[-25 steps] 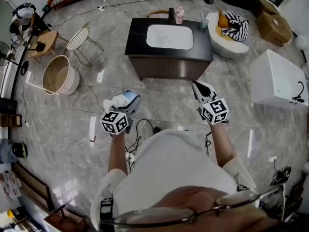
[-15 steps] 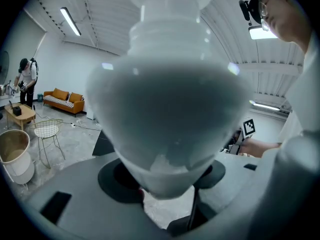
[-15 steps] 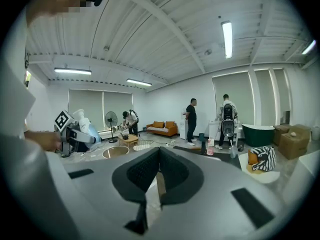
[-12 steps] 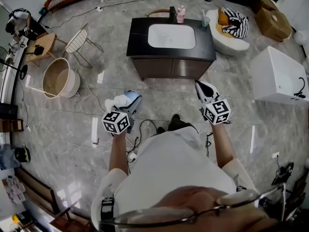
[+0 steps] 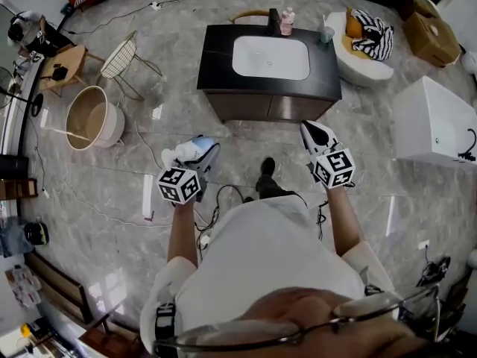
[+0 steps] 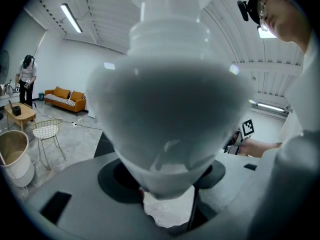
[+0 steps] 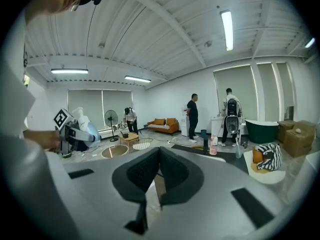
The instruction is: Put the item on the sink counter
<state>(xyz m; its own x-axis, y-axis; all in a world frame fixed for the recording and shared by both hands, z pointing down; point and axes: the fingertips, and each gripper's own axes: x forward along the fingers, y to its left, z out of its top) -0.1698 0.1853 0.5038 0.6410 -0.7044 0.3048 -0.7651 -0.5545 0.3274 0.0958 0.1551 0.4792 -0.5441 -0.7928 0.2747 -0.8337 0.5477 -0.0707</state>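
The white pump bottle is in the left gripper, whose jaws stand partly apart and clamp its broad body. In the left gripper view the bottle fills most of the frame, narrow neck uppermost. It hangs above the grey marble floor on the near side of the sink counter and well apart from it. The right gripper is level with the left one, and its dark ribbed pads meet with nothing between them.

The sink counter is a dark slab on a wooden cabinet with a white basin sunk in its middle. Along its far edge are a dark tap, a pink bottle just right of it and a greenish cup at the far right corner. What the cup holds is too small to tell.

To the left of the counter sits a round pale tub with a brown inside, and a thin stick lies across it. A wire chair stands just beyond the tub. Right of the counter, a low white round seat holds an orange cushion and a black-and-white striped cloth. A cardboard box is farther right, with a large white bathtub nearer.
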